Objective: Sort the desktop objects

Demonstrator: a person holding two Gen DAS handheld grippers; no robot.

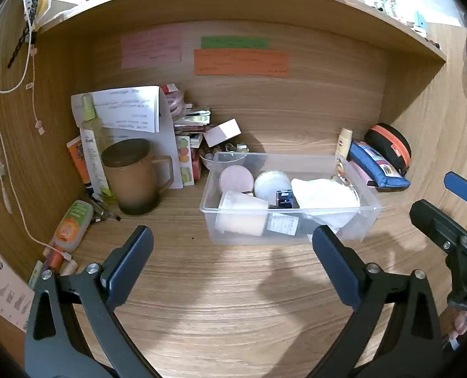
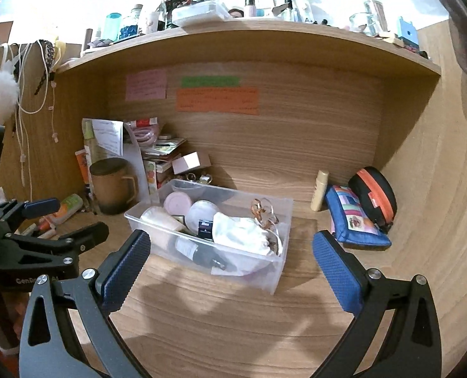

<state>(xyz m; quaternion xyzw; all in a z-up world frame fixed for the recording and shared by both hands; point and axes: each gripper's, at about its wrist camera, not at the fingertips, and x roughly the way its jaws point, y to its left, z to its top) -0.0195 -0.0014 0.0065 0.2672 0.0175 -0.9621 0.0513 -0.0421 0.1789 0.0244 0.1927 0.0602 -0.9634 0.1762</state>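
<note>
Bin [image 1: 370, 203] mid-desk, mug [image 1: 132, 176] to its left, pouches [image 1: 378, 165] right, papers [image 1: 123, 107] behind mug.

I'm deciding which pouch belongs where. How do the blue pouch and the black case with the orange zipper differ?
The blue pouch is flat and rectangular with a colourful patchwork panel; the black case is rounded and bulky, plain apart from its orange zipper band. The blue pouch lies slanted nearer the clear bin; the black case sits behind it in the corner, standing on edge. Both rest on the desk's right side, outside the bin, touching each other.
</note>
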